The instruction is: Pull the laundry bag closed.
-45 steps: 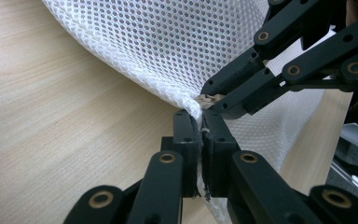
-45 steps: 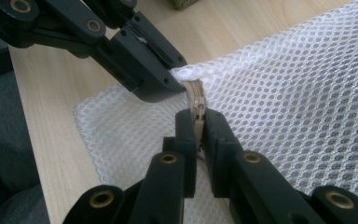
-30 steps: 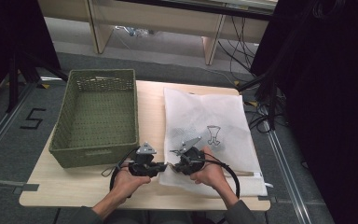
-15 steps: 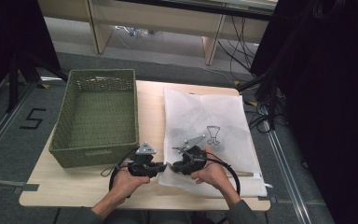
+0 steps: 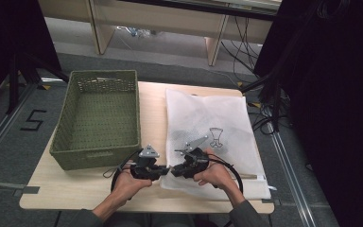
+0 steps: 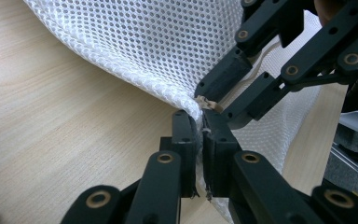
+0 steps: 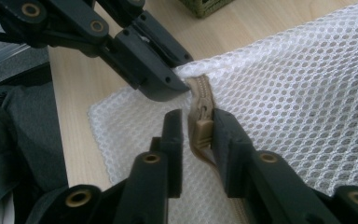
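A white mesh bag (image 5: 212, 118) lies flat on the right half of the wooden table (image 5: 75, 189). Its near left corner is lifted between the two grippers. My left gripper (image 6: 199, 126) is shut on the bag's corner edge (image 6: 186, 100). It also appears in the high view (image 5: 164, 170) and in the right gripper view (image 7: 175, 79). My right gripper (image 7: 199, 116) faces it tip to tip, jaws closed on the tan zipper pull (image 7: 200, 129). From the left gripper view the right gripper (image 6: 214, 100) comes in from the upper right.
A green woven basket (image 5: 99, 74) stands empty on the table's left half, just beyond the left hand. The bag carries a dark printed figure (image 5: 216, 136). Black cables (image 5: 227, 165) loop from the grippers. Wooden furniture legs and floor cables lie behind the table.
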Demonstrator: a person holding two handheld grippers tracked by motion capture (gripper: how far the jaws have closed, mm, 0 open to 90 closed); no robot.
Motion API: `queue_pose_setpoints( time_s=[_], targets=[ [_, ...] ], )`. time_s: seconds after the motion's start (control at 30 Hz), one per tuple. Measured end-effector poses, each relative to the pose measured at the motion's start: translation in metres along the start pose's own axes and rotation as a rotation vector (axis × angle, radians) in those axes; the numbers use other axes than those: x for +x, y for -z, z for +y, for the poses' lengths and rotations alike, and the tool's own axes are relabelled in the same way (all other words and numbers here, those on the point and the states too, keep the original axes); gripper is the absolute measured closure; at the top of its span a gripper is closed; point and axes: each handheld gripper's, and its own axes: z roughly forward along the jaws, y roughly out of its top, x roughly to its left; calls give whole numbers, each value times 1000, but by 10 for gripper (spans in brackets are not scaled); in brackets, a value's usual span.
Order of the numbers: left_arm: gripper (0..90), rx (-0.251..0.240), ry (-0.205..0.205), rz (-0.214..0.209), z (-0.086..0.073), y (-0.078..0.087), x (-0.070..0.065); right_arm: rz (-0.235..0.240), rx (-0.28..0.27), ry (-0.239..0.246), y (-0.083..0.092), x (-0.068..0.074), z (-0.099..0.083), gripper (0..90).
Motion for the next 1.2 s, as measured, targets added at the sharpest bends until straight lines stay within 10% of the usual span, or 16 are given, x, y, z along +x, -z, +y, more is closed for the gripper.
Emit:
queue_pose_setpoints(
  time_s=[0.4, 1.2],
  targets=[
    [711, -28, 152, -62, 3, -1, 11, -50, 12, 4, 3, 5, 3, 828],
    [851, -30, 66, 16, 2, -2, 2, -104, 49, -48, -1, 8, 5, 830]
  ],
)
